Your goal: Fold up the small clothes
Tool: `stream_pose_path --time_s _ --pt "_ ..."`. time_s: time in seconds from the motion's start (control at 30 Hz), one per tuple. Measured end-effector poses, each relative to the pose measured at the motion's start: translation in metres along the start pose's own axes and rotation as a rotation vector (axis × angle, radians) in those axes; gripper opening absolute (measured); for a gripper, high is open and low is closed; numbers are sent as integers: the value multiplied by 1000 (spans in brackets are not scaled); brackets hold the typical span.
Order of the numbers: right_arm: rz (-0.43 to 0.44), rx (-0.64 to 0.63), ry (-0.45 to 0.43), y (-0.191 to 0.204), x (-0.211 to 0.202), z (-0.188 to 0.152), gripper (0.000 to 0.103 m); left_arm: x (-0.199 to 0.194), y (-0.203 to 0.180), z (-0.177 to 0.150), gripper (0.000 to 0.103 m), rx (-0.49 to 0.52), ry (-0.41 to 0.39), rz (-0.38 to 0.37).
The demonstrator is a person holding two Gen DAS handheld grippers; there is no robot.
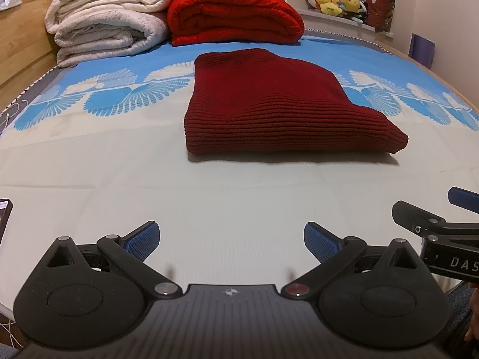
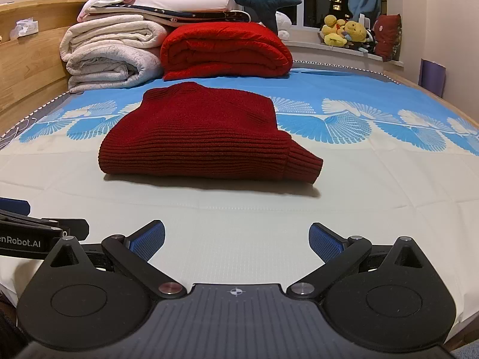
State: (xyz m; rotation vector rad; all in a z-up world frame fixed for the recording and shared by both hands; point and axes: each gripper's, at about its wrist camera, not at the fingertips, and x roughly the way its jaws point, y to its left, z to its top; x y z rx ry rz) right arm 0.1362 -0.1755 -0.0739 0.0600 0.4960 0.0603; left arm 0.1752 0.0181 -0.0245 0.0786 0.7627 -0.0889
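Folded dark red knit sweater [image 1: 269,101] on the bed [image 1: 239,209].
Left gripper [image 1: 232,243] and right gripper [image 2: 236,242] hover spread and empty at the near edge, apart from it.

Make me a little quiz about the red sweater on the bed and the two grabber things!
1. True or false: the left gripper is squeezing the dark red knitted sweater.
2. What lies right behind the sweater? A) a bright red folded blanket B) a basket C) a shoe
3. Fill in: the right gripper hovers over the pale part of the bed sheet with its jaws ____.

Key: 1 false; 2 A; 3 open.
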Motion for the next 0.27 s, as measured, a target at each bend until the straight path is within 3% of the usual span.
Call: stream_pose_path --time_s 0.27 --pt "3 -4 1 0 0 0 102 -1 0 -1 102 -4 -1 8"
